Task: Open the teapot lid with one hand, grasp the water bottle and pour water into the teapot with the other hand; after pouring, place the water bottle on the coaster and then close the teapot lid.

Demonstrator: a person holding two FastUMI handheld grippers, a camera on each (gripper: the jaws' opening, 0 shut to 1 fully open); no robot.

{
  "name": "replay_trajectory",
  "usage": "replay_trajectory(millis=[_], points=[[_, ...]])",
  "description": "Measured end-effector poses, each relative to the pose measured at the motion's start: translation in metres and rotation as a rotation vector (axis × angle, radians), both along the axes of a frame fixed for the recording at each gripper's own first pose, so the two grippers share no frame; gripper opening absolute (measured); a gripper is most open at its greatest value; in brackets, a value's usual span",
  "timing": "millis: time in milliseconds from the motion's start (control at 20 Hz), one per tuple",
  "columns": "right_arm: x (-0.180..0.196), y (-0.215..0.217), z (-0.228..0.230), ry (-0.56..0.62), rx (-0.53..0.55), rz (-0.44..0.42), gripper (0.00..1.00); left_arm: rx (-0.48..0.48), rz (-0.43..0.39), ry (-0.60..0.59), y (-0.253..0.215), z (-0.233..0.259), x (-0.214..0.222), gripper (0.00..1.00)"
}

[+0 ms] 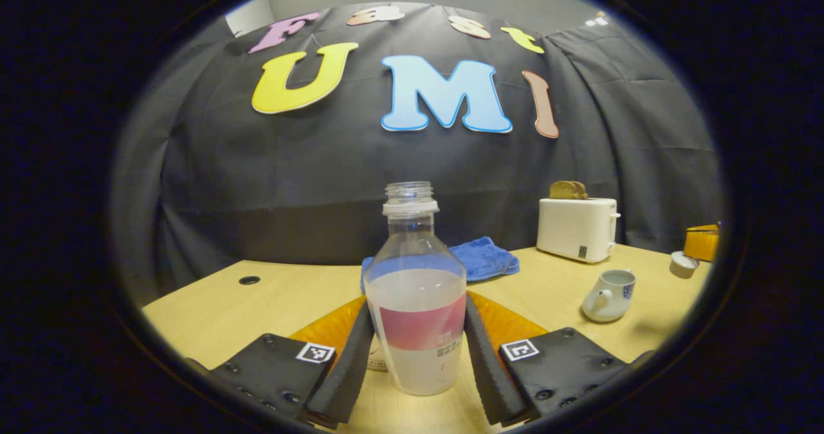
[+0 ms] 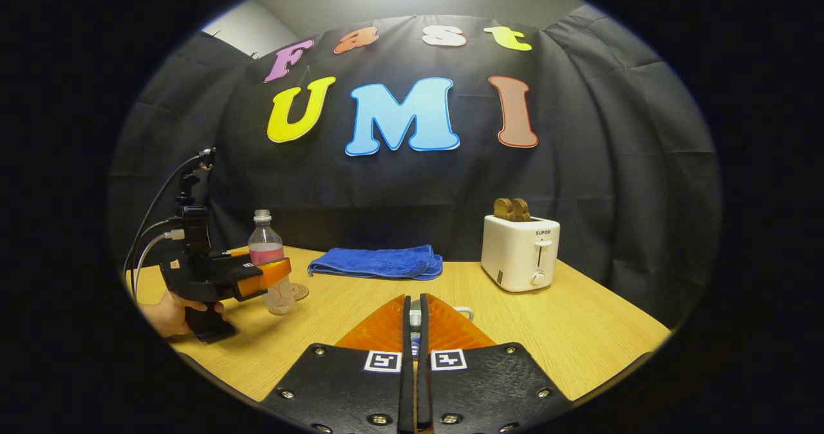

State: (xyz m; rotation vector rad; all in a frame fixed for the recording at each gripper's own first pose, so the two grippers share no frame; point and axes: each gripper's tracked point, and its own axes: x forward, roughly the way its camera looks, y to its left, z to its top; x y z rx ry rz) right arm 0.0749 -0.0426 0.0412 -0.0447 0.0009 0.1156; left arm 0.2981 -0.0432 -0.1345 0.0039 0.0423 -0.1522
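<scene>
- The left gripper (image 1: 417, 363) straddled the water bottle (image 1: 417, 305), its fingers (image 1: 347, 363) spread either side of the lower body. They looked to be touching or just beside the plastic; whether both pressed on it, I could not tell.
- The bottle stood upright and uncapped, about half full. I judged it moderately heavy, thin-walled and easily squashed, so a hold on the label band, as here, seemed best.
- A coaster (image 2: 298, 290) lay just beside the bottle's base.
- The right gripper (image 2: 415, 331) was closed on a small pale piece, probably the teapot lid (image 2: 416, 318).
- The teapot (image 1: 608, 295), open-topped, sat ahead and right of the left gripper, well apart; glazed and breakable, I guessed.
- The wooden table (image 2: 579, 331) looked smooth and level.
- Farther off lay a blue towel (image 2: 376, 262) and a toaster (image 2: 520, 252) before the cloth wall.
</scene>
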Motion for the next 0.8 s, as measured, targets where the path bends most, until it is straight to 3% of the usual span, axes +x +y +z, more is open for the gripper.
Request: replay_trajectory(millis=[200,400,500,800], points=[[0.01,-0.002,-0.003,0.008,0.006,-0.009,0.02,0.003,0.005,-0.003,0.0,-0.001,-0.001,0.85],[0.023,0.007,-0.005,0.009,-0.006,0.009,0.02,0.046,0.029,-0.014,0.004,0.0,-0.004,0.92],[0.031,0.01,-0.002,-0.005,-0.033,0.007,0.02,0.069,0.044,-0.027,0.005,0.003,-0.007,1.0],[0.07,0.008,0.004,-0.037,-0.087,-0.037,0.02,0.047,0.063,-0.061,0.013,0.018,-0.018,1.0]])
